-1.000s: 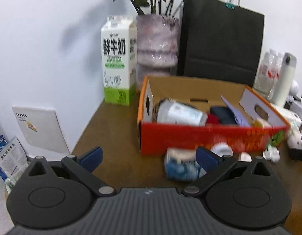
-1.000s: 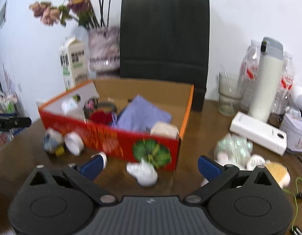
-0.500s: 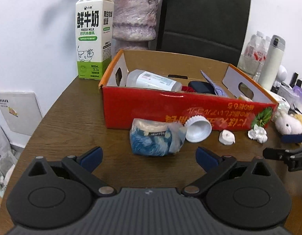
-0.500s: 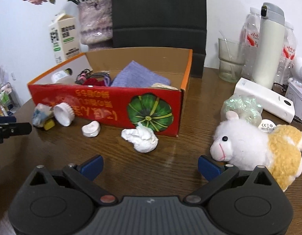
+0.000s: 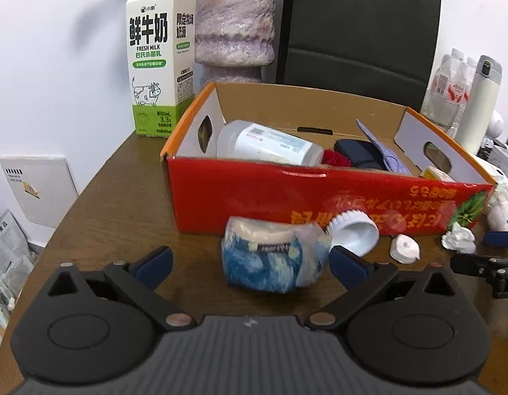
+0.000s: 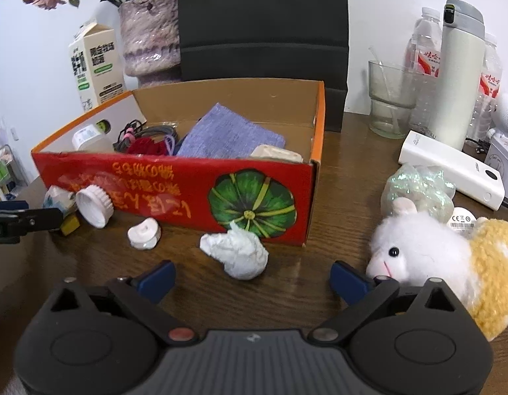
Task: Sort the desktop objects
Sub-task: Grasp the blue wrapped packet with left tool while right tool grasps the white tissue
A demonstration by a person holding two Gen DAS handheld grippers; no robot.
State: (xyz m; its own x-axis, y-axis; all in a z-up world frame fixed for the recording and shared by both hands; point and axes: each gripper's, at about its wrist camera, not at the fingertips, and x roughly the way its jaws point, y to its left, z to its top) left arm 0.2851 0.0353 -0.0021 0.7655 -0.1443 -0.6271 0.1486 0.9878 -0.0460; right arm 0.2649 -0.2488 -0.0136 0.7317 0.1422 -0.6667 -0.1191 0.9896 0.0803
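A red cardboard box [image 5: 240, 191] [image 6: 174, 194] stands on the brown table and holds a plastic bottle [image 5: 270, 144], a purple cloth [image 6: 230, 136] and other items. In front of it lie a blue-white packet [image 5: 267, 256], a white cap [image 5: 352, 230] [image 6: 94, 205], a small white piece [image 6: 143, 232] and crumpled tissue [image 6: 235, 250]. My left gripper [image 5: 250, 263] is open, its fingers on either side of the packet, not touching. My right gripper [image 6: 252, 278] is open just before the tissue. A plush sheep [image 6: 431, 253] lies at its right finger.
A milk carton [image 5: 156, 65], a vase [image 5: 234, 23] and a black paper bag [image 5: 359, 33] stand behind the box. A glass [image 6: 388, 98], a white flask [image 6: 458, 75], water bottles, a white power bank [image 6: 451, 168] and a shiny wrapper [image 6: 415, 187] crowd the right side.
Both grippers have dropped lower and come closer to the table. The left one now frames the packet; the right one has closed in on the tissue. Both stay open.
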